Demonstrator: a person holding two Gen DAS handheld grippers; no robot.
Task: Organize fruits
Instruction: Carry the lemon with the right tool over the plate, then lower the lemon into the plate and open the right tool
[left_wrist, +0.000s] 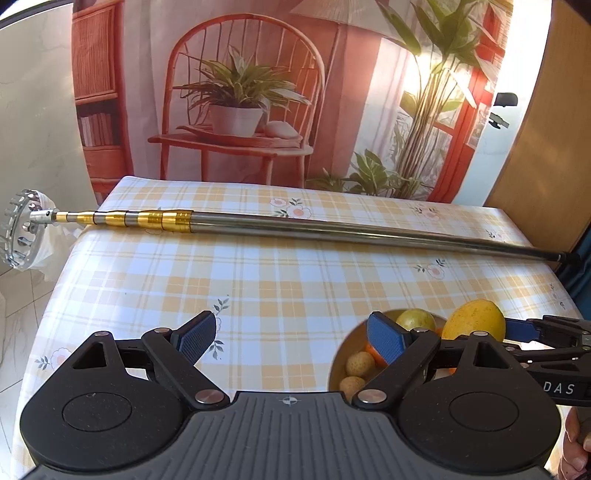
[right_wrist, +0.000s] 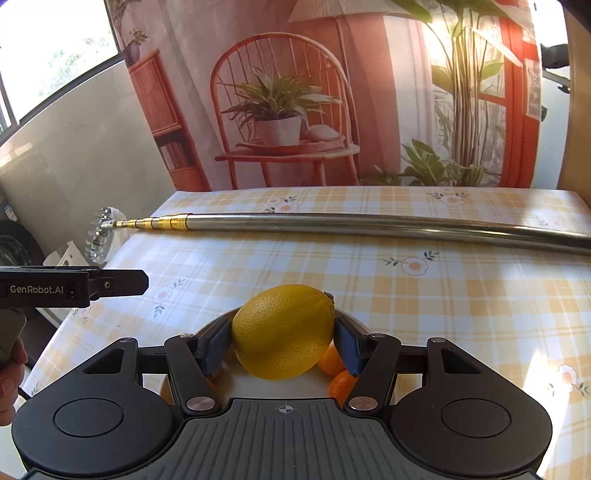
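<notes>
A large yellow lemon (right_wrist: 282, 332) sits between the blue pads of my right gripper (right_wrist: 282, 345), which is shut on it just above a white bowl (right_wrist: 221, 321). Small orange fruits (right_wrist: 332, 360) lie in the bowl under the lemon. In the left wrist view the same lemon (left_wrist: 474, 319) hangs over the bowl (left_wrist: 338, 360), which also holds a green-yellow fruit (left_wrist: 415, 319) and small round tan fruits (left_wrist: 360, 363). My left gripper (left_wrist: 291, 339) stands open over the tablecloth, its right finger over the bowl's left side, nothing between its pads.
A long telescopic metal pole (left_wrist: 295, 227) with a gold section and a toothed picker head (left_wrist: 22, 232) lies across the far half of the checked table (left_wrist: 258, 280). A printed backdrop hangs behind. A hand (right_wrist: 9, 373) shows at the left edge.
</notes>
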